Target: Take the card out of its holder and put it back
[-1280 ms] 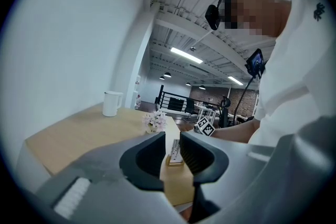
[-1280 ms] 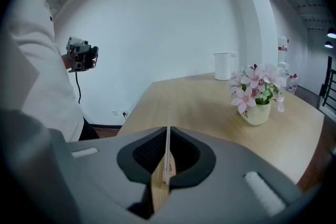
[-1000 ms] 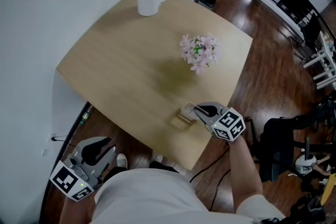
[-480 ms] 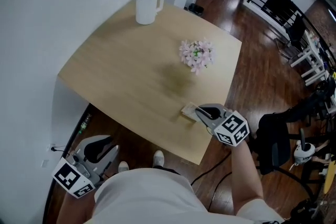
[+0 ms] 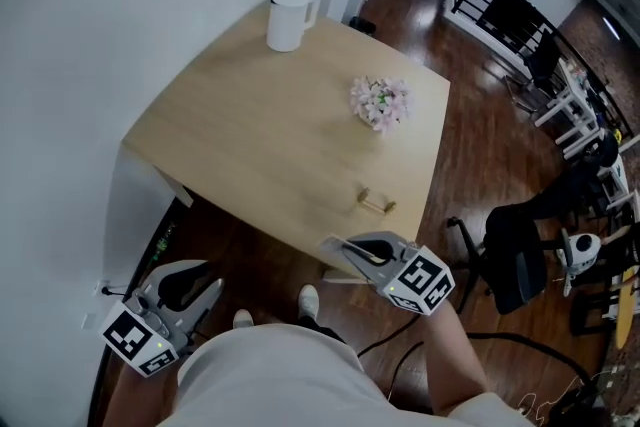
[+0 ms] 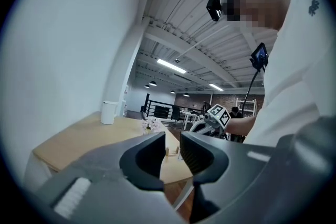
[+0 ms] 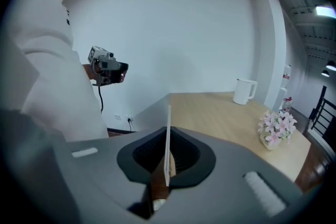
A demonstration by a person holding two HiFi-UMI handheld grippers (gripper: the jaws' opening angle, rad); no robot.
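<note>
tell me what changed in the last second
The right gripper, shut on the card, pulled back off the table, drawing the card out of the wooden holder, which now stands empty. The left gripper stayed low at the left, open; mug and flowers unmoved.

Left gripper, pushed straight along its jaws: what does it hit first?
Probably the near edge of the table, with the empty wooden holder just beyond. Both show in the gap between the left gripper's open jaws. Depth is unclear; it might pass under the edge.
</note>
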